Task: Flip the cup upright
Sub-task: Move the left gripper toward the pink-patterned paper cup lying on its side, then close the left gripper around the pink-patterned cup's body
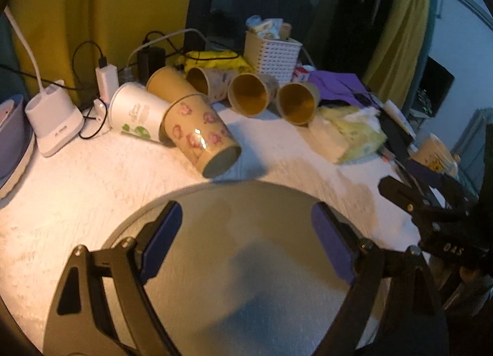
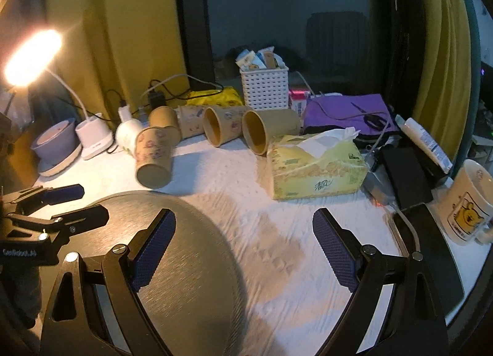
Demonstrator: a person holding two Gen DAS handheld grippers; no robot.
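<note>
Low in the left view, the left tool [image 1: 246, 242] is spread wide and holds nothing. Its two blue pads look soft and bumpy. Under it lies a round gray tray [image 1: 246, 202] with a flat, brushed metal look. In the right view, the right tool [image 2: 243, 248] is also spread wide with nothing in it, above the white tabletop [image 2: 246, 189], which looks crinkly like paper.

Just past the tray, in the middle of the left view, is the pink cup [image 1: 200, 137]. It is a shiny paper cup with pink flowers. It lies on its side. Its closed bottom points down toward the tray and a bit right. Its open mouth points up and left, away from the tool, and leans on a white cup [image 1: 135, 115]. So the cup's long side runs from near to far, slanting. The left tool looks closer to it; in the right view the cup sits far over to the left, so I think the left tool should reach for it.

Farther back, more brown cups [image 1: 248, 94] lie on their sides, mouths toward us. At the right is a yellow tissue box [image 2: 317, 168], soft paper poking out. At the far back stands a white basket [image 2: 265, 87] with little holes.
</note>
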